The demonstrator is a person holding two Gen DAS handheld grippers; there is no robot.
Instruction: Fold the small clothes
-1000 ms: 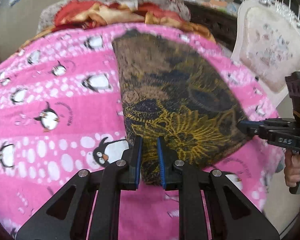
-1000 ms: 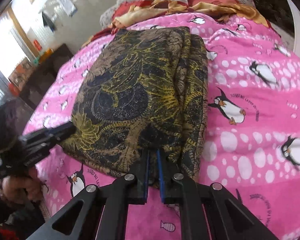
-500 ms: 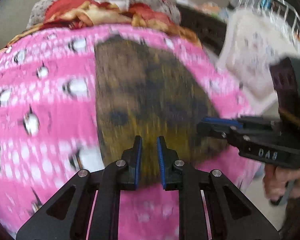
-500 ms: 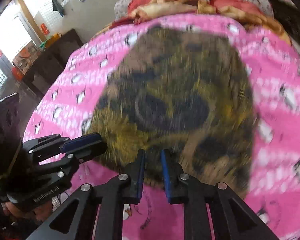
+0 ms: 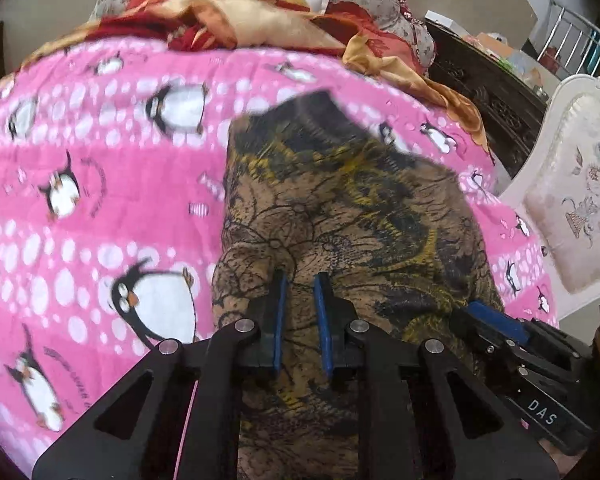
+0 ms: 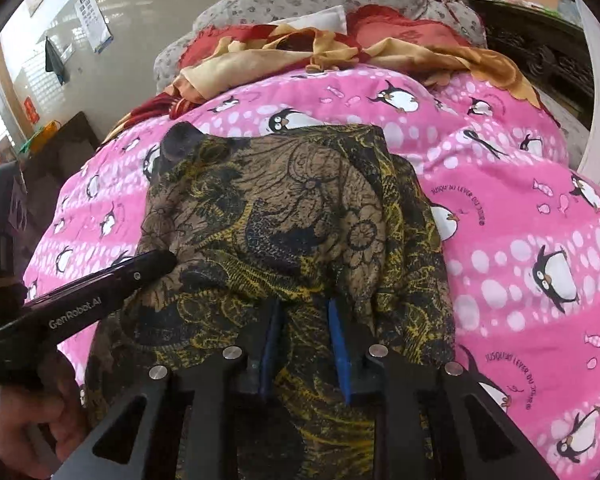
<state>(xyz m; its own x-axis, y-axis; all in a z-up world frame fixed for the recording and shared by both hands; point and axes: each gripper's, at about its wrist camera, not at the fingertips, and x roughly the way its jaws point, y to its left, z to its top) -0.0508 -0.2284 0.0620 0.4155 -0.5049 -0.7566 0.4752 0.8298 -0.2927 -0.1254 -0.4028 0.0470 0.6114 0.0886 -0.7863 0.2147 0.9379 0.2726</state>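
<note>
The near edge of the patterned cloth [image 6: 284, 216] has been carried forward over itself on the pink blanket [image 5: 100, 208], still pinched by the left gripper [image 5: 300, 312], while the right gripper [image 6: 306, 340], its jaws just opening, is loosened around cloth, so the fold looks nearly laid.

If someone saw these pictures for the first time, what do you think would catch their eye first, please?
Probably the bright pink penguin blanket that covers the whole bed. Next, the dark brown and yellow patterned garment lying in its middle, its near edge bunched between the left gripper and the right gripper. Behind it, red and gold bedding is heaped at the far end.
</note>
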